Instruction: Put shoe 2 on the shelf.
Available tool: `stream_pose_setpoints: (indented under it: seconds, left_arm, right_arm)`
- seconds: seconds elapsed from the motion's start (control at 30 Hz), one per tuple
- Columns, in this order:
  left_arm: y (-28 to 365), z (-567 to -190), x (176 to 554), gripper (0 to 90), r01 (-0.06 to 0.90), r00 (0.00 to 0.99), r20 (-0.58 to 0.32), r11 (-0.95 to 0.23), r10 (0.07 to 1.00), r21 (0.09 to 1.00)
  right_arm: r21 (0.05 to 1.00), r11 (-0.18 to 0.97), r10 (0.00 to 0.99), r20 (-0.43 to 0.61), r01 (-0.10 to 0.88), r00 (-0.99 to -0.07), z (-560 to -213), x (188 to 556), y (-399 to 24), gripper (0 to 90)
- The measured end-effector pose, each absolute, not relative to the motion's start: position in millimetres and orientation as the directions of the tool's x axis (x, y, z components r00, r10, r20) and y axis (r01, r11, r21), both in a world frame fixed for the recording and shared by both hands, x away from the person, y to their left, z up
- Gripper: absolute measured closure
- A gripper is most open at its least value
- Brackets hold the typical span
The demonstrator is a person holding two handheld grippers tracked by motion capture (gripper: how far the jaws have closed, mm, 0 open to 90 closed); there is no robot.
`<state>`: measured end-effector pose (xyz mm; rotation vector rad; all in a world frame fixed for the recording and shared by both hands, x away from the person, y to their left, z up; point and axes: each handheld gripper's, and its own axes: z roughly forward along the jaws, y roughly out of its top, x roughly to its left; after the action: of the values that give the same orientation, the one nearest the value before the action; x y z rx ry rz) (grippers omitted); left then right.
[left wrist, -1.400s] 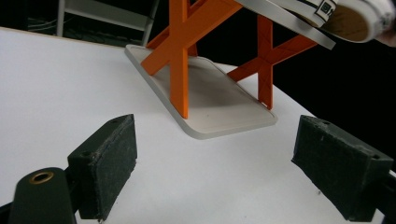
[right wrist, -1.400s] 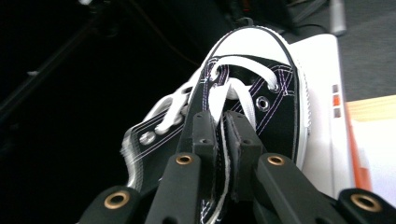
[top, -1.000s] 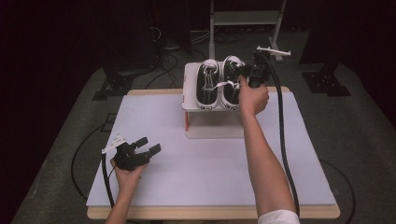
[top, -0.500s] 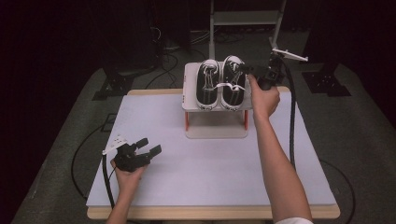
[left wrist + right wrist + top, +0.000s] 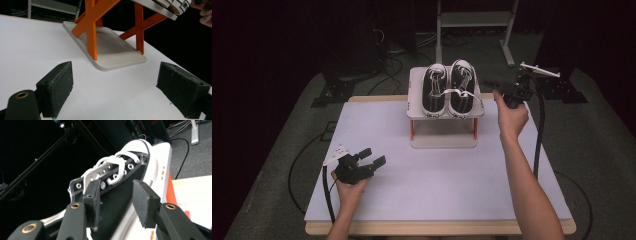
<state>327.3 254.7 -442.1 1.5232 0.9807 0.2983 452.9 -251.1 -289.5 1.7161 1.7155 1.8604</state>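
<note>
Two sneakers (image 5: 448,89) side by side on the rack (image 5: 444,114); both grippers' jaws open, right gripper (image 5: 493,92) just beside them, freshly widened.

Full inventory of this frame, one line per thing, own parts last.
sneakers: 2, black with white laces and toes, side by side on the rack's top shelf
shoe rack: 1, pale shelves on orange legs, far middle of table
table: 1, white top, wood edge
metal stand: 1, grey, floor behind table
left tongs: 1, black, open, over the table's near left
right tongs: 1, black, jaws just been opening, nothing gripped, right of the sneakers
</note>
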Motion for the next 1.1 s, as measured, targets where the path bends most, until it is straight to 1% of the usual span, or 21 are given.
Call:
stream_pose_setpoints:
  seconds: [0.17,0.23,0.33,0.47,0.6,0.73,1.1]
  left_arm:
    - [253.1,-442.7,327.7,12.9,0.407,0.604,-0.349,0.099,0.716,0.908]
    - [253.1,-443.2,328.1,12.9,0.408,0.608,-0.343,0.089,0.716,0.908]
    - [252.0,-443.1,327.6,12.9,0.409,0.606,-0.346,0.093,0.716,0.908]
    - [252.1,-442.2,326.3,12.9,0.403,0.608,-0.343,0.093,0.716,0.910]
    - [252.8,-442.5,326.4,12.9,0.403,0.609,-0.343,0.093,0.716,0.911]
    - [252.1,-442.4,326.0,12.9,0.406,0.608,-0.344,0.091,0.715,0.909]
    - [249.9,-442.6,325.9,12.9,0.405,0.612,-0.334,0.079,0.716,0.911]
  right_arm:
    - [0.737,-0.364,0.680,0.628,0.569,-0.379,-299.1,438.9,-265.7,54.7]
    - [0.743,-0.363,0.669,0.628,0.562,-0.398,-303.0,432.5,-269.4,53.9]
    - [0.755,-0.341,0.663,0.616,0.560,-0.425,-304.8,425.7,-267.1,53.5]
    - [0.780,-0.298,0.685,0.577,0.551,-0.445,-303.8,419.0,-263.0,53.0]
    - [0.784,-0.290,0.686,0.570,0.549,-0.451,-309.1,409.6,-269.3,51.7]
    - [0.782,-0.289,0.688,0.571,0.551,-0.449,-323.4,397.9,-282.7,49.9]
    - [0.755,-0.320,0.694,0.598,0.572,-0.401,-381.6,357.9,-327.6,45.2]
